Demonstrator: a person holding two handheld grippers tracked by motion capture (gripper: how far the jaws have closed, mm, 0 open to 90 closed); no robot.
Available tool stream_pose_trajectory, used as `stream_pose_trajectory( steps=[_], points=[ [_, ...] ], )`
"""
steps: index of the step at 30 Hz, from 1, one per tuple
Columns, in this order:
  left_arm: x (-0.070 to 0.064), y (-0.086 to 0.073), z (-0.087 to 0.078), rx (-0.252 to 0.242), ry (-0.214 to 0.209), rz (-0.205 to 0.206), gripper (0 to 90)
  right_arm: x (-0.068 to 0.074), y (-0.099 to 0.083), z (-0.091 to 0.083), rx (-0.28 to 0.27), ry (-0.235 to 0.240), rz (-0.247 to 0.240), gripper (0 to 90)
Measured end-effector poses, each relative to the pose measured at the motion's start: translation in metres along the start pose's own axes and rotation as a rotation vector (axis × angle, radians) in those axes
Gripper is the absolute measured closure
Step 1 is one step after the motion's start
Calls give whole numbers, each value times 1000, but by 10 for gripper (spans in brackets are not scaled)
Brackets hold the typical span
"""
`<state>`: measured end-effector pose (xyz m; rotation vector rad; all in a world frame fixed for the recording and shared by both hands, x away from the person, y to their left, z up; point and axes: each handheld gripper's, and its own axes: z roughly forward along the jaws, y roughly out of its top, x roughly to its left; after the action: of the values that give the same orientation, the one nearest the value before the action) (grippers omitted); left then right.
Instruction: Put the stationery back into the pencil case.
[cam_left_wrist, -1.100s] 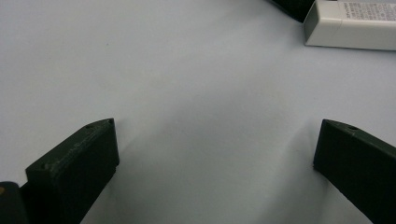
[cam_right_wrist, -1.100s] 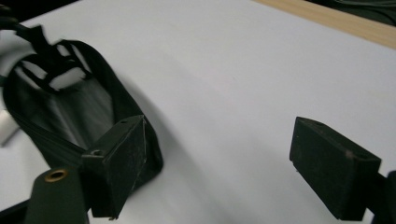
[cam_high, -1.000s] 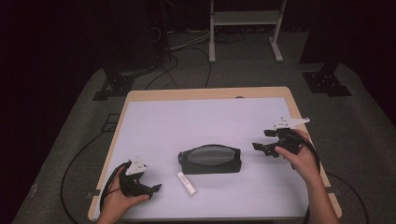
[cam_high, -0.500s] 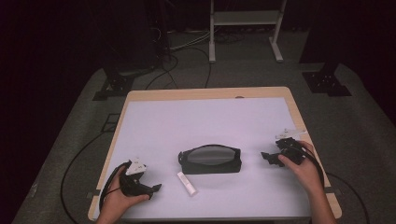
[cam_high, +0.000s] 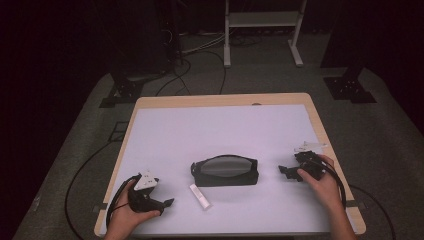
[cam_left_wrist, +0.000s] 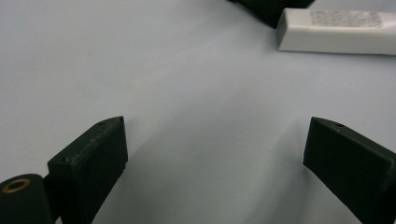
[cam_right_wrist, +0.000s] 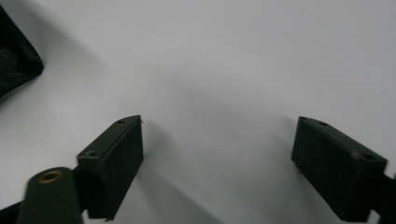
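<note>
1. Centrally, a dark pouch (cam_high: 224, 171) with its mouth gaping upward is lying on the bench (cam_high: 220, 125), its long axis running from 9 o'clock to 3 o'clock across the high view; a dark corner of it is also peeking in at the left edge of the right gripper view (cam_right_wrist: 14, 60).

2. At the pouch's 7 o'clock, just beside it and apart, a small white tube (cam_high: 200, 196) is lying flat, its long axis running from about 11 o'clock to 5 o'clock. I cannot tell which end carries the cap.

3. Out at 8 o'clock from the pouch, the left hand-held gripper (cam_high: 167, 202) is resting low near the bench's front edge, jaws pointing toward 3 o'clock. Its jaws are standing wide apart and gripping nothing, with the tube (cam_left_wrist: 338, 31) lying ahead of them.

4. Over at 3 o'clock from the pouch, the right hand-held gripper (cam_high: 284, 171) is sitting low, jaws aimed at the pouch's right end. They too are spread wide and gripping nothing.

5. Judging from this, the work is sitting at its start: neither item is grasped. The likely job is putting the tube into the pouch.

6. Next, the left hand-held gripper probably needs to be advancing and turning so its jaws are closing across the tube's narrow width, while the right one is steadying the pouch's rim.
</note>
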<state>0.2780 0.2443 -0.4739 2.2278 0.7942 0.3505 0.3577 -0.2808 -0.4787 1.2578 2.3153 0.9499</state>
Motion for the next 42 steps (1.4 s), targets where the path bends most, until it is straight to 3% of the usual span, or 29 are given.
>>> stream_pose_trajectory(
  steps=[6,21,33,42],
  points=[
    [-12,8,-2,-20,-42,25,76,2,-6,1,-49,-6,9,104],
    [-40,34,19,-26,-163,101,76,2,-6,1,-48,-5,9,104],
    [-42,46,36,-22,-219,102,76,2,-6,1,-49,-5,9,104],
    [-46,46,39,-11,-251,112,76,2,-6,1,-49,-4,9,104]
  ],
)
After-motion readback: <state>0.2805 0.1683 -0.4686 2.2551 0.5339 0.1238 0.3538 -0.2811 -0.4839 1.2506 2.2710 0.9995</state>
